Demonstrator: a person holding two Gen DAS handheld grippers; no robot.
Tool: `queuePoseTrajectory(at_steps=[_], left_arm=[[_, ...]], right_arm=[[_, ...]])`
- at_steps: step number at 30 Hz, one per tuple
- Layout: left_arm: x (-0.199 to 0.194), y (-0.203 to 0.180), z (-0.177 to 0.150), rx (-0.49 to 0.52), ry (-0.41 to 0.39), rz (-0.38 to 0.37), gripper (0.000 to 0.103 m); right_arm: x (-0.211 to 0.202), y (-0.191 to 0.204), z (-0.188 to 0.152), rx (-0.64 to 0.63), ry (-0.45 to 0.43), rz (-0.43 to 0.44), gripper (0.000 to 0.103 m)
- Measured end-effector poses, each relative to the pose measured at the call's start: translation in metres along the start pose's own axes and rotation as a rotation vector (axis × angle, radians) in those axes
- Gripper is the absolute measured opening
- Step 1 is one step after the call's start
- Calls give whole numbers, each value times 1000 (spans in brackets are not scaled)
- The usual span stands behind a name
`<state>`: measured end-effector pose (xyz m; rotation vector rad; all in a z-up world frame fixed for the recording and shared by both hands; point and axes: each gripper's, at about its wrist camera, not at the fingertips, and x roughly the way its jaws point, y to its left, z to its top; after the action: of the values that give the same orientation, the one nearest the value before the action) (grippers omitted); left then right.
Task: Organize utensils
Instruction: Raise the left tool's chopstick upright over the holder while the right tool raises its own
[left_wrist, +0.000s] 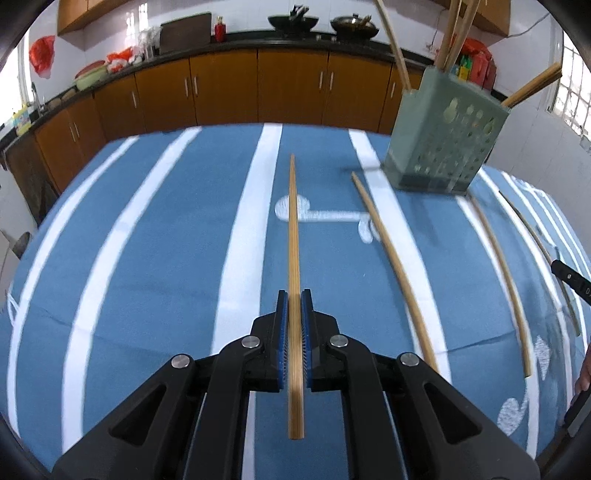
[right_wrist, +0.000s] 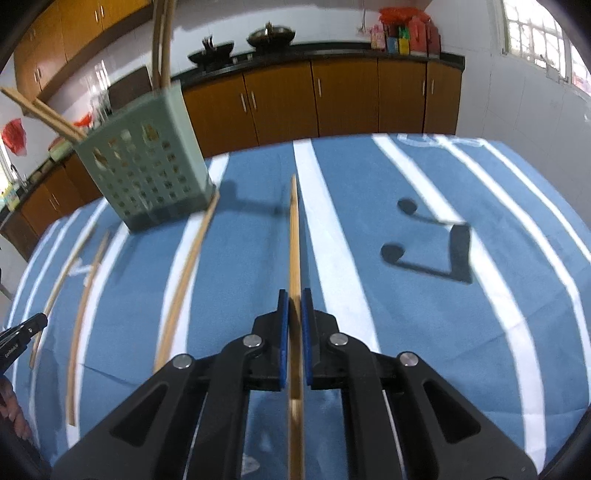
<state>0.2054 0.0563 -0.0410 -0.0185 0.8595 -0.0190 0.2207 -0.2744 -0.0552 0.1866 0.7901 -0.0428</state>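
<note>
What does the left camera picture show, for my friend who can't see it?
The left gripper is shut on a chopstick that points straight ahead over a blue striped cloth. Three more chopsticks lie loose to its right, near a green holder with chopsticks standing in it.

No legible text, label, brand or number can be made out in either view.

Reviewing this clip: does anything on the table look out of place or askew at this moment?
Yes. Loose chopsticks lie scattered at differing angles on the blue striped cloth beside the green holder, one reaching its base. Chopsticks in the holder splay outward unevenly. The left tongs and right tongs each grip a chopstick.
</note>
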Motion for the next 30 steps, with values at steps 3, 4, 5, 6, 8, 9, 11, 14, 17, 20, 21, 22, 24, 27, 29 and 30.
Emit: queuePoseTrajectory(at_steps=[3,4,5,6,8,9,11,14,17,20,21,22,24,27,29,30], left_arm=[[-16,0,7,9,-45,1,7],[-25,1,11,11,-69,0,7],[-29,1,13,12,-83,-2,7],[-36,1,16,12,-104,-5,7],[-46,1,22,12,-134,-8,7],[-50,1,24,12,-147,-10,7],[-60,0,29,13,-176,-13,7],[-70,0,35,10,-206,-14,7],[-76,-2,40,9,-227,-21,7],[-81,-5,45,18,-246,-21,7],[-82,-5,45,19,-249,-21,7],[-81,-6,46,21,-250,-20,7],[-80,-8,47,20,-249,-20,7],[-82,-7,45,19,-248,-21,7],[-83,-8,46,21,-251,-20,7],[-84,-8,47,22,-254,-19,7]], right_arm=[[-22,0,10,-9,-64,0,8],[-26,0,12,-11,-78,0,8],[-35,1,16,-14,-103,1,8],[-41,2,19,-16,-119,2,8],[-49,2,24,-21,-138,5,8],[-53,2,26,-25,-149,7,8],[-59,2,29,-30,-160,8,8],[-64,3,31,-36,-168,5,8],[-69,3,33,-31,-178,10,8],[-73,4,36,-40,-187,9,8],[-70,5,37,-52,-176,2,8],[-65,5,37,-62,-159,-7,8],[-55,5,36,-64,-121,-8,8],[-42,3,32,-47,-72,1,8],[-41,2,31,-43,-69,9,8],[-42,3,32,-44,-71,10,8]])
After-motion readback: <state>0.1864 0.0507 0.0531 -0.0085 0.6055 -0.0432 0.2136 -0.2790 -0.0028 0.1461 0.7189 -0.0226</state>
